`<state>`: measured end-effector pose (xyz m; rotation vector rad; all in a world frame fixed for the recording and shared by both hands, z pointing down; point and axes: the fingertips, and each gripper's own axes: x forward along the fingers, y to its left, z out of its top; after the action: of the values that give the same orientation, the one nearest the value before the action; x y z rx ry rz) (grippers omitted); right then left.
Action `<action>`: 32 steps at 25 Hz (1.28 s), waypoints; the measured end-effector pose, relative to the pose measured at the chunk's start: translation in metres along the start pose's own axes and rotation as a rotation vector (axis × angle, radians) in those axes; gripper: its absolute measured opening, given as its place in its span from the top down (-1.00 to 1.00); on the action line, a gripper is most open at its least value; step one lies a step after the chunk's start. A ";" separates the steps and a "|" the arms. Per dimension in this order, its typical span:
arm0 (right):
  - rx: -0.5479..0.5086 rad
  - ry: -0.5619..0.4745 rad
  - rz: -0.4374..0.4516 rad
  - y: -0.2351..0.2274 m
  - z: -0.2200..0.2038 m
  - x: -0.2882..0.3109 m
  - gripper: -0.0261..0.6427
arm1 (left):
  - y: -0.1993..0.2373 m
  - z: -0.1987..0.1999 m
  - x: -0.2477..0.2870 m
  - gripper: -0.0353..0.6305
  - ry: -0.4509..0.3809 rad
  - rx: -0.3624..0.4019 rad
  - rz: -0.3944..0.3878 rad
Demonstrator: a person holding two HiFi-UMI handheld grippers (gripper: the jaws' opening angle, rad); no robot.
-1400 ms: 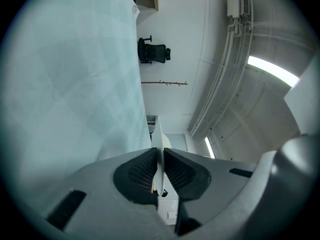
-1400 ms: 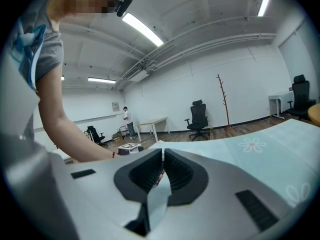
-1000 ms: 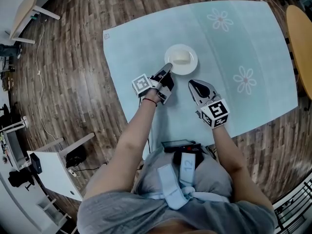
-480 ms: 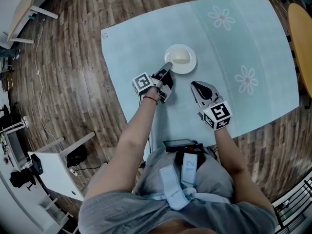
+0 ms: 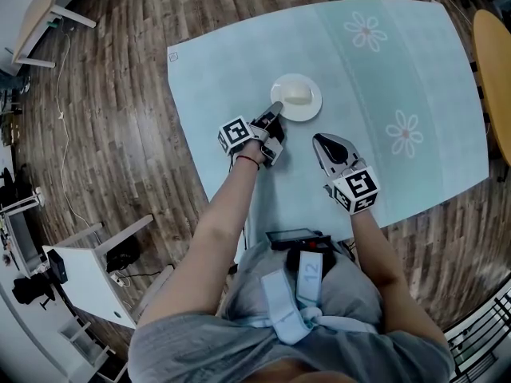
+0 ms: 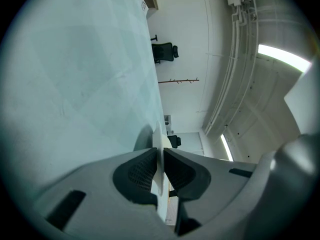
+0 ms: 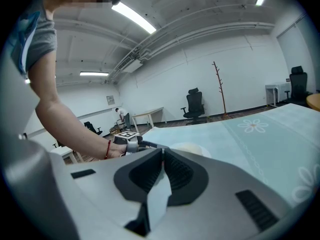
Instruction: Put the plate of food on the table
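A white plate [image 5: 308,108] with a pale bun [image 5: 297,94] on it rests on the table's light blue cloth [image 5: 231,78]. My left gripper [image 5: 274,112] is shut on the plate's near-left rim. In the left gripper view the rim [image 6: 159,171] shows as a thin white edge pinched between the dark pads [image 6: 137,171]. My right gripper [image 5: 322,140] hovers over the cloth to the right of the plate, shut with nothing in it. The right gripper view shows the plate [image 7: 192,148] beyond the closed jaws, with the left gripper [image 7: 145,145] beside it.
A round wooden table [image 5: 493,70] stands past the cloth's right edge. A light desk [image 5: 44,14] is at upper left and a white one [image 5: 92,274] at lower left, with cables [image 5: 64,126] on the wooden floor. An office chair [image 7: 196,104] and a coat stand [image 7: 220,86] stand far off.
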<state>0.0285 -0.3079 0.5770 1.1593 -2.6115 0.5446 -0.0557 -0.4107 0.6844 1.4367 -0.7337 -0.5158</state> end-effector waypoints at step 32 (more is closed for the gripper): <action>-0.009 0.018 -0.012 0.000 -0.001 -0.006 0.82 | 0.018 0.022 -0.018 0.53 -0.180 0.061 0.299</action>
<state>0.0324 -0.3035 0.5758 1.1612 -2.5872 0.5373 -0.0854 -0.4117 0.6997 1.3173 -1.0966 -0.3956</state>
